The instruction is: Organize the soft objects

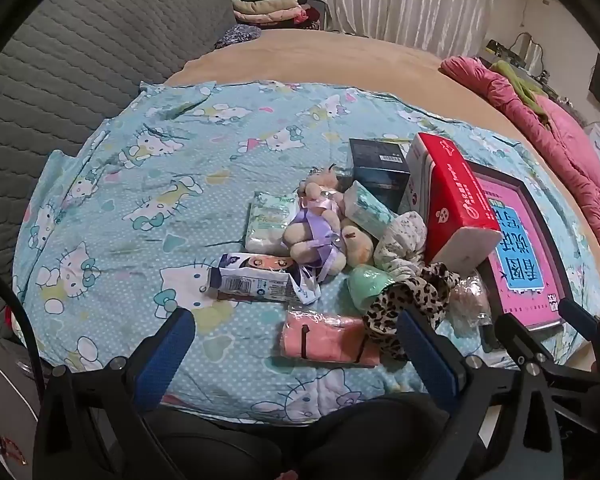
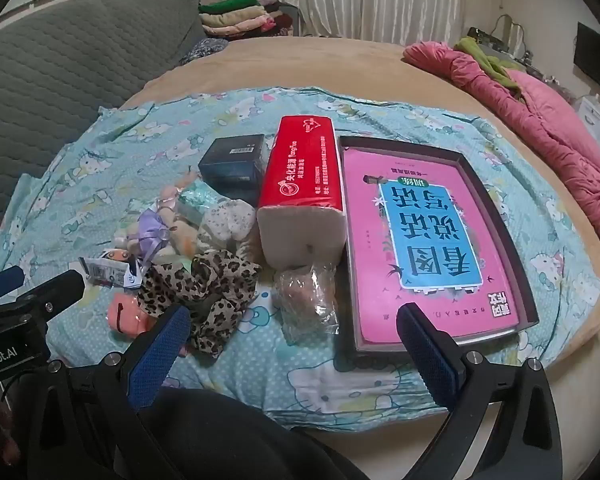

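Both tongs low at the near edge of the bed, pointing forward over the blue cartoon-print sheet (image 1: 112,184). Left gripper (image 1: 296,344) has its jaws spread wide, nothing between them, not touching anything. Right gripper (image 2: 292,340) same: jaws wide apart, empty. It shows at the right edge of the left wrist view.

Soft pile sits just ahead of the left tongs, ahead-left of the right ones:
- pink rolled cloth in clear wrap (image 1: 326,338), nearest, between the left fingertips' line of sight
- leopard-print fabric (image 1: 410,298), crumpled, just beside the left tongs' right finger
- plush toy with purple ribbon (image 1: 324,232), lying on its side, further ahead
- tissue packs (image 1: 270,220) flanking the toy
- snack wrapper (image 1: 260,280), flat, ahead-left

Red tissue pack (image 2: 304,172) leans on the pile. Dark box (image 2: 234,160) behind it. Tray with pink book (image 2: 428,240) straight ahead of the right tongs' right finger, crinkled clear bag (image 2: 308,296) between the fingers.

Open sheet to the left of the left tongs; pink quilt (image 2: 548,120) far right.
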`<state>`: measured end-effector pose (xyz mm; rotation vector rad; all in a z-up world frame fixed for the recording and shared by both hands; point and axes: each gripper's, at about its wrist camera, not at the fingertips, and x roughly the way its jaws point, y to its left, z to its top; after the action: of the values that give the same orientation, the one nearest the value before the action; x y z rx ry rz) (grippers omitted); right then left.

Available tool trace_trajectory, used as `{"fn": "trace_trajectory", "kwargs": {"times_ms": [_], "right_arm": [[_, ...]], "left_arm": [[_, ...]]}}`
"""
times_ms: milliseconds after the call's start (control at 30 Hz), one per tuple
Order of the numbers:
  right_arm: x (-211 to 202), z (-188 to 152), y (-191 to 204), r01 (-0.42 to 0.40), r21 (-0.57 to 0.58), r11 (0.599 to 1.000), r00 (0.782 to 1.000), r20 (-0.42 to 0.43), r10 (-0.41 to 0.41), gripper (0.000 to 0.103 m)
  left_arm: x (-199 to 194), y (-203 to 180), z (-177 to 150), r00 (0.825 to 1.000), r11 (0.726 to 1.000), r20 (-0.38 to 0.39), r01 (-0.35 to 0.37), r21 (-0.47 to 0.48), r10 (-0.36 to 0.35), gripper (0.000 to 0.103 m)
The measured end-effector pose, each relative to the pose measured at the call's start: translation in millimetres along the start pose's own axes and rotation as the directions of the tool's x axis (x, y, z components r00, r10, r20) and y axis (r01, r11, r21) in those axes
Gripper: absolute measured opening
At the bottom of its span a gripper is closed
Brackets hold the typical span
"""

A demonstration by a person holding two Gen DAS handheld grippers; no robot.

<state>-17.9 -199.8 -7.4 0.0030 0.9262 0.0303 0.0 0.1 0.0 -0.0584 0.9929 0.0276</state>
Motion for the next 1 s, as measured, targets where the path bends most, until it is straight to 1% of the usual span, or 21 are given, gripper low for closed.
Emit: {"fn": "trace_trajectory", "kwargs": {"times_ms": [333,1000], "right_arm": [[-3.0,0.8,0.2,0.001,-0.002,1.000,1.000,0.000,-0.001,0.103],[0.7,0.5,-1.7,0.009,0.000,1.000,1.000,-0.003,-0.009,0.103]], "left_arm": [[-0.2,-2.4,-0.9,1.000,1.000,0.010,0.005,0.004,-0.005,0.102],[3.3,-6.7,-1.7,1.000,1.000,-0.001,0.012,0.015,-0.012,0.102]]}}
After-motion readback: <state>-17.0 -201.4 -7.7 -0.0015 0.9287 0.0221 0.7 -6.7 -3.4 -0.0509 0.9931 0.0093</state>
